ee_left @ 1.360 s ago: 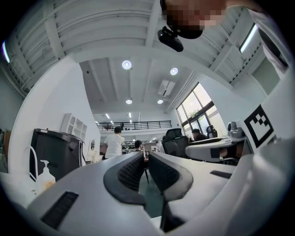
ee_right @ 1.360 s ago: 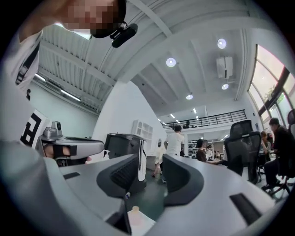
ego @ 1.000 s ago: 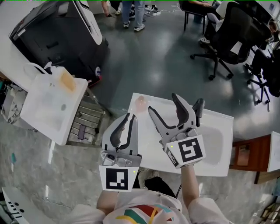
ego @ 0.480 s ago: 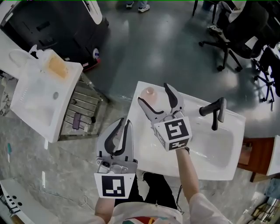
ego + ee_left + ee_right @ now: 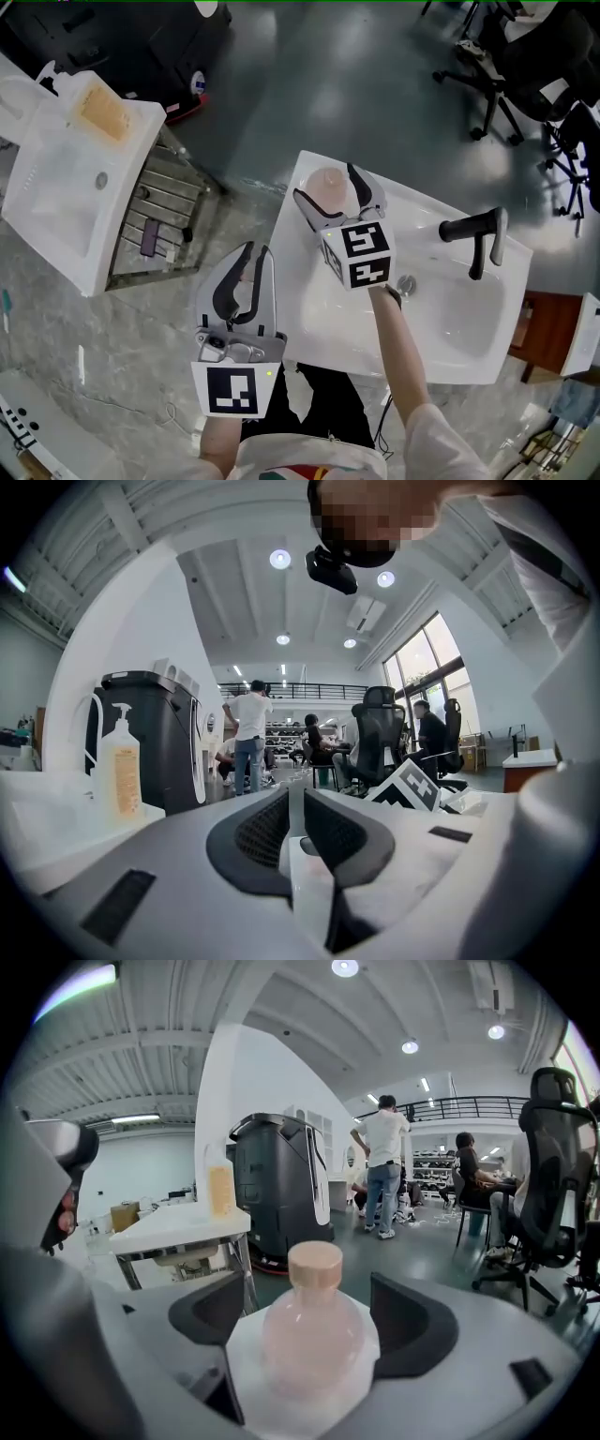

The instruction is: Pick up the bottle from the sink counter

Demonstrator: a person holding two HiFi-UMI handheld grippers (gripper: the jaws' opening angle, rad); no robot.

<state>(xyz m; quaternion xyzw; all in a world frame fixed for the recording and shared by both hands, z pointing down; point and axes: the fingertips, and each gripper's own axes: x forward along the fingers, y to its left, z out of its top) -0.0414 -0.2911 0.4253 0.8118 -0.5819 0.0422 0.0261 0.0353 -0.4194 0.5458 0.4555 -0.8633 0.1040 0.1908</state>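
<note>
A pale pink bottle [image 5: 323, 182] with a pink cap stands upright at the far left corner of the white sink counter [image 5: 305, 314]. My right gripper [image 5: 330, 195] reaches over the counter, one jaw on each side of the bottle. In the right gripper view the bottle [image 5: 313, 1335] sits between the dark pads [image 5: 412, 1324] with gaps on both sides; the jaws are opening and do not press on it. My left gripper [image 5: 255, 255] hangs beyond the counter's left edge, over the floor, shut with nothing in it [image 5: 296, 829].
A black faucet [image 5: 473, 234] and the basin with its drain [image 5: 405, 283] lie to the right of my right arm. A second white sink unit [image 5: 66, 178] with a soap bottle [image 5: 97, 111] stands at left, beside a metal rack [image 5: 155, 234]. Office chairs [image 5: 525, 56] and people are farther off.
My right gripper has moved forward across the counter to the bottle and its jaws have spread around it. The left gripper has stayed low at the left.
</note>
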